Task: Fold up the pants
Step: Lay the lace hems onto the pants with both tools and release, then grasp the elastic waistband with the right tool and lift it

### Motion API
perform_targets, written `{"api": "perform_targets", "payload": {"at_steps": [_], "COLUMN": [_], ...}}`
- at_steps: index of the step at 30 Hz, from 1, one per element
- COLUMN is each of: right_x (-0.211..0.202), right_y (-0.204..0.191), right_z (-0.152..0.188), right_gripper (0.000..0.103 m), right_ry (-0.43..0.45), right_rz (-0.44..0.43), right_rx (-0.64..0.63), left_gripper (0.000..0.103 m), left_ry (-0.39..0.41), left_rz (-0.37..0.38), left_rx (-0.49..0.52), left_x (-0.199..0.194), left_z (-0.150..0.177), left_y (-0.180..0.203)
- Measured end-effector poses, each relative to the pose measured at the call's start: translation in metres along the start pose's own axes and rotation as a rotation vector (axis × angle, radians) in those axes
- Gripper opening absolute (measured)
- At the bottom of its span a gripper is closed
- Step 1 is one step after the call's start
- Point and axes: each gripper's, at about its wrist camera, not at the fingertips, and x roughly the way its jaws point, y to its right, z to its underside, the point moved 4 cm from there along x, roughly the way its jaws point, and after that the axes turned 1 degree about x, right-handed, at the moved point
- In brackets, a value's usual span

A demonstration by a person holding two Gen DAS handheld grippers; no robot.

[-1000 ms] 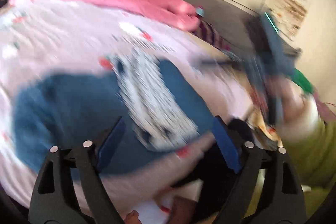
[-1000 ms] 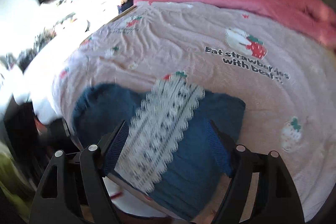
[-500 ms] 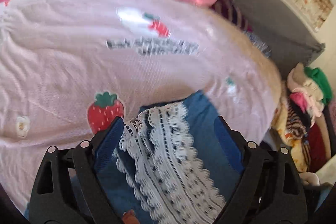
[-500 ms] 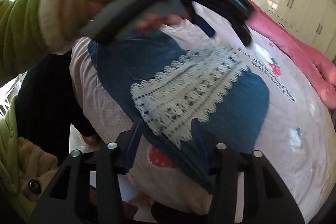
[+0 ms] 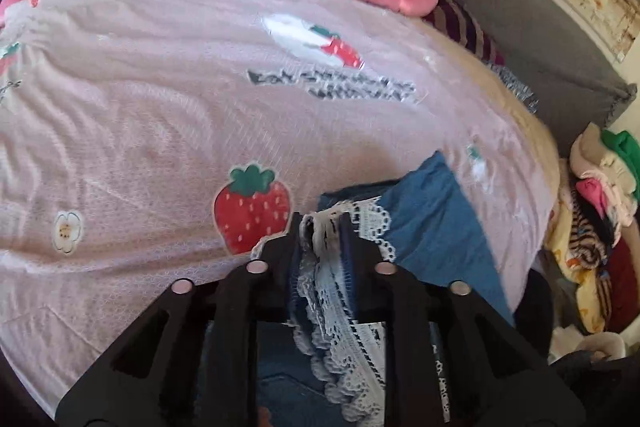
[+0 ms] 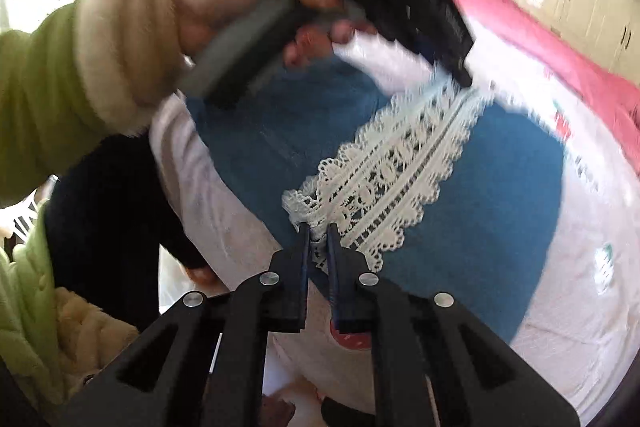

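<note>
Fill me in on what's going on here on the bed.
A person in a green sleeve is folding blue pants with a white lace strip, spread on a pink strawberry bedspread. Both jaws have just been closing. The right gripper is shut on the near end of the lace, and the left gripper pinches the lace and denim at the opposite end. No fold has been lifted over yet.

Daylight is blowing out right wrist view around 11 o'clock — hand [image 6: 256,11] smearing with blur; fisheye is bending edges — left view softer.
</note>
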Motion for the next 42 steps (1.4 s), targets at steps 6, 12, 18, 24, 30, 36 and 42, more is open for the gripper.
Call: {"api": "perform_targets", "payload": {"at_steps": [6, 12, 18, 24, 30, 36, 42], "right_x": [0.000, -0.038, -0.022, 0.014, -0.006, -0.044, -0.066], "right_y": [-0.001, 0.008, 0.013, 0.012, 0.008, 0.009, 0.014], "right_z": [0.008, 0.003, -0.006, -0.001, -0.013, -0.042, -0.084], "right_gripper": [0.016, 0.021, 0.021, 0.021, 0.027, 0.058, 0.082], "right_ry": [0.014, 0.134, 0.111, 0.024, 0.029, 0.139, 0.201], "right_rz": [-0.040, -0.073, -0.112, -0.115, -0.110, -0.125, -0.086], "right_rx": [0.060, 0.126, 0.172, 0.196, 0.193, 0.193, 0.144], "left_gripper": [0.052, 0.073, 0.081, 0.092, 0.093, 0.093, 0.093], "left_ry": [-0.011, 0.141, 0.261, 0.331, 0.355, 0.335, 0.316], "left_rz": [-0.029, 0.027, -0.010, -0.081, -0.254, -0.353, -0.396], "left_rx": [-0.030, -0.058, -0.076, -0.161, -0.189, -0.183, -0.124], "left_x": [0.022, -0.013, -0.076, -0.135, -0.186, -0.209, -0.217], "left_z": [0.011, 0.012, 0.026, 0.072, 0.117, 0.148, 0.163], "left_y": [-0.012, -0.014, -0.012, -0.027, -0.042, -0.043, -0.030]}}
